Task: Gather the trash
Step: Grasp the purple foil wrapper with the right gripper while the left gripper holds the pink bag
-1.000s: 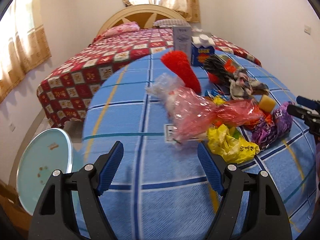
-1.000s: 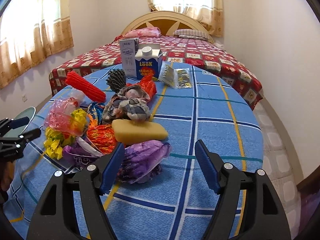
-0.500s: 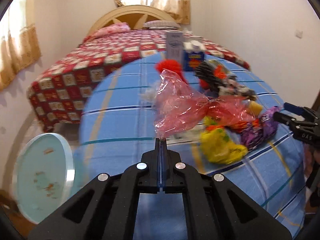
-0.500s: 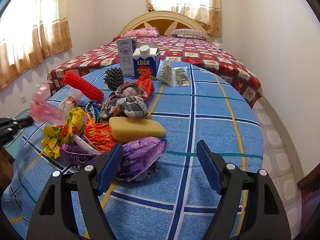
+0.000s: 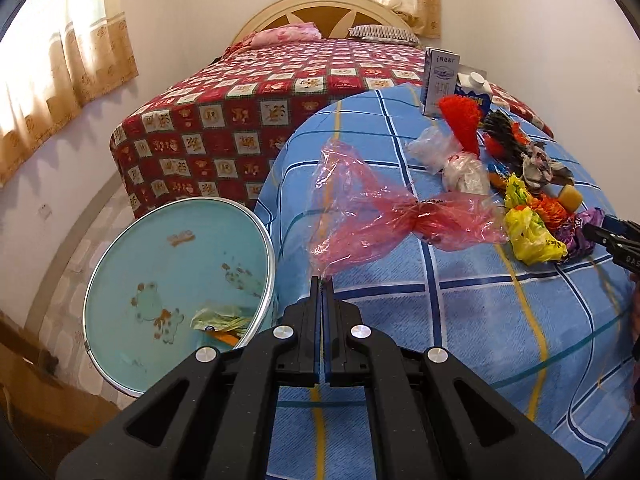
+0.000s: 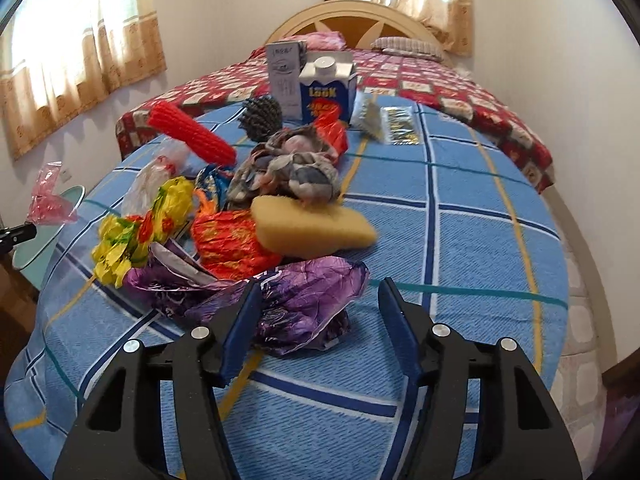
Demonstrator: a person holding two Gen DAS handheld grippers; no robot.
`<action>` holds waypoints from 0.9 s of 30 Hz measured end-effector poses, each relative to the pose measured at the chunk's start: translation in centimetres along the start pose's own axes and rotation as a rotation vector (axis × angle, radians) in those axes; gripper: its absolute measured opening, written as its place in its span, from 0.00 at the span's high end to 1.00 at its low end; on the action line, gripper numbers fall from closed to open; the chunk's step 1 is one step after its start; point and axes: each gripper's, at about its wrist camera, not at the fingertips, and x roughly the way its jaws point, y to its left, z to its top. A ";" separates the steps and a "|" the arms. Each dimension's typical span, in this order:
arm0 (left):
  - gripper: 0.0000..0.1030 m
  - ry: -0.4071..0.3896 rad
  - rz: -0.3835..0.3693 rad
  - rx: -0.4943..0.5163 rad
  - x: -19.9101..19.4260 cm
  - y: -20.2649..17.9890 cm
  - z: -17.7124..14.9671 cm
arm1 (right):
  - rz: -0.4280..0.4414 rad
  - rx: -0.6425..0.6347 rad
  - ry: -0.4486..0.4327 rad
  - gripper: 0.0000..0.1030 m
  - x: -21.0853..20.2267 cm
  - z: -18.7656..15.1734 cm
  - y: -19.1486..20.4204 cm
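Your table [image 5: 460,320], draped in a blue checked cloth, carries the heap of trash, and the pale blue bin [image 5: 176,280] stands on the floor beside its edge. Your left gripper [image 5: 321,280] is clamped tight on a corner of the pink plastic bag [image 5: 372,216], lifted near the bin. Your right gripper [image 6: 318,296] is closing, with the crumpled purple wrapper [image 6: 296,300] between its jaws, pads not pressing it.
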 end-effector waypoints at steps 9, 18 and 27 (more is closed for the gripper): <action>1.00 -0.015 -0.011 0.000 -0.6 -0.2 0.3 | 0.073 -0.008 0.001 0.78 -0.2 -0.1 0.5; 1.00 -0.034 0.013 -0.016 -1.3 0.4 0.8 | 0.122 0.011 -0.111 0.89 -3.6 0.9 0.6; 1.00 -0.045 0.096 -0.032 -1.7 1.9 1.3 | 0.098 0.023 -0.211 0.91 -6.3 4.2 0.0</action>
